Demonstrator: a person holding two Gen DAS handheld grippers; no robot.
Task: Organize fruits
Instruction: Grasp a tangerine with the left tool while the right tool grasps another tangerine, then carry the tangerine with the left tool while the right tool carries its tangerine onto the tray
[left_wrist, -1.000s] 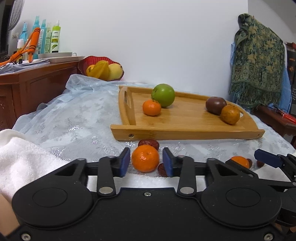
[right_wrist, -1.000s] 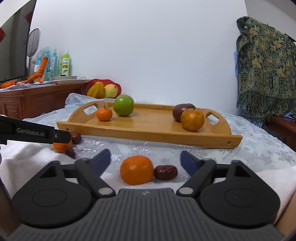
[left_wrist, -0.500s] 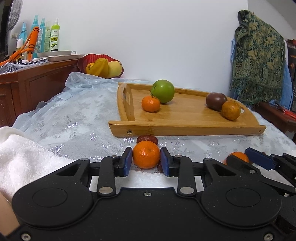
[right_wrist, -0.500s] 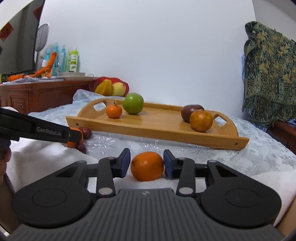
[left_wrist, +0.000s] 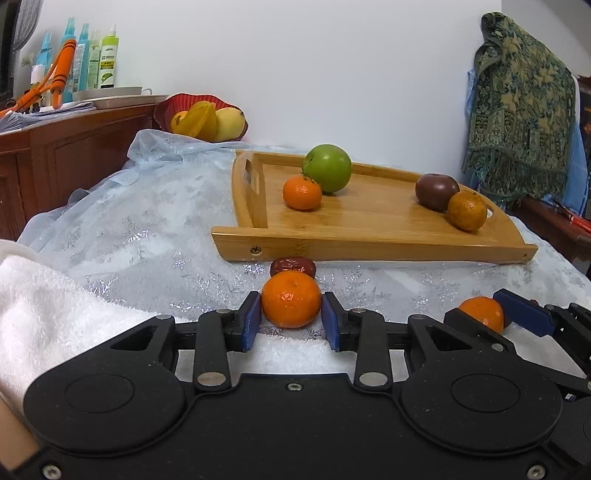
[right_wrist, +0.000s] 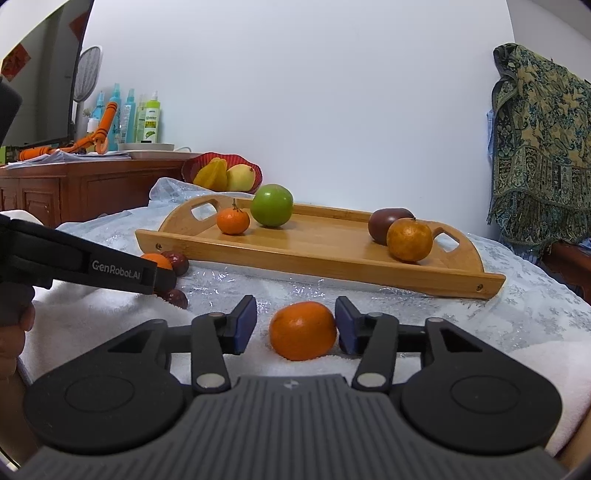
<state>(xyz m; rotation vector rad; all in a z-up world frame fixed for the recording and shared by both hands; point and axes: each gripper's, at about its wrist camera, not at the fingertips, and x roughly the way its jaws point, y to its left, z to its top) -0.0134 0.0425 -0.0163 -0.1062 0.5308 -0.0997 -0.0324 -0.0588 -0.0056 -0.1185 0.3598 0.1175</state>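
Note:
A wooden tray (left_wrist: 369, 236) holds a green apple (left_wrist: 327, 168), a small tangerine (left_wrist: 302, 192), a dark purple fruit (left_wrist: 436, 191) and a brownish orange (left_wrist: 466, 211). My left gripper (left_wrist: 291, 320) is shut on a tangerine (left_wrist: 291, 303) just above the white towel (left_wrist: 44, 306). A red date (left_wrist: 292, 264) lies behind it. My right gripper (right_wrist: 295, 325) brackets another tangerine (right_wrist: 303, 329) on the towel; its right pad touches the fruit, and a gap shows at the left pad. The left gripper also shows in the right wrist view (right_wrist: 159, 275), with two dates (right_wrist: 177, 260) next to it.
A red bowl of yellow fruit (left_wrist: 205, 118) stands behind the tray. A wooden cabinet (left_wrist: 74, 147) with spray bottles (left_wrist: 107, 59) is at the left. A patterned cloth (left_wrist: 524, 107) hangs at the right. A shiny blue cloth (left_wrist: 147, 221) covers the table.
The left jaws closed onto their tangerine and lifted it slightly. The right jaws narrowed around the other tangerine, then opened a little on the left side; the date beside it is out of sight.

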